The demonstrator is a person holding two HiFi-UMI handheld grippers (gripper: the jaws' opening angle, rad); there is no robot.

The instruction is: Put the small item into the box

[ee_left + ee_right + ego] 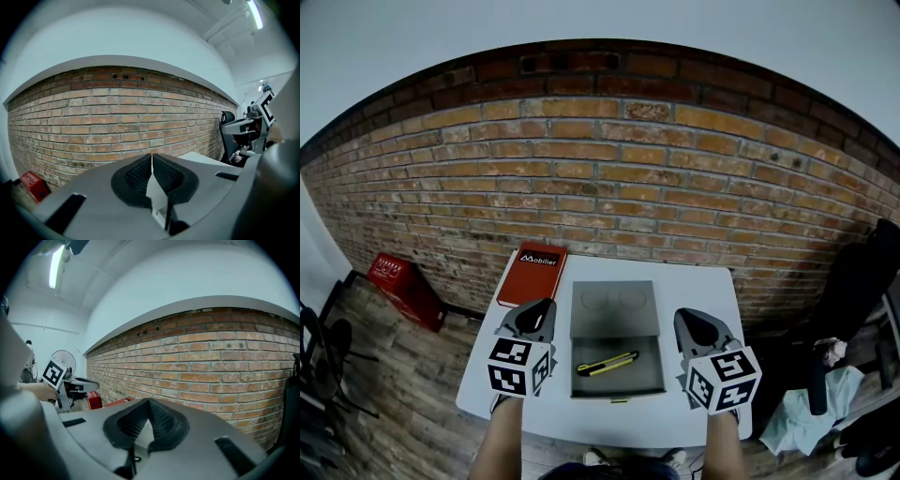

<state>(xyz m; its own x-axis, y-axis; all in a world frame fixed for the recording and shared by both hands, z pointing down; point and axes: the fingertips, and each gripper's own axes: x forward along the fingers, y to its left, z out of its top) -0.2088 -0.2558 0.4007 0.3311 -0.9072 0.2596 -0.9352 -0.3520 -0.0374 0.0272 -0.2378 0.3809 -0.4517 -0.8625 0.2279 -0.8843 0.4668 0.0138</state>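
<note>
In the head view, the yellow utility knife (607,364) is seen lying inside the open grey box (649,373) on the desk (703,281). The task is judged as good as done, so both tools should be kept clear of the box walls. The left gripper (540,311) and right gripper (692,321) are held on either side of the box, apart from the knife. In the left gripper view, the jaws are pressed together on nothing, and only a brick wall (117,122) is faced. In the right gripper view, the jaws are likewise closed and empty.
</note>
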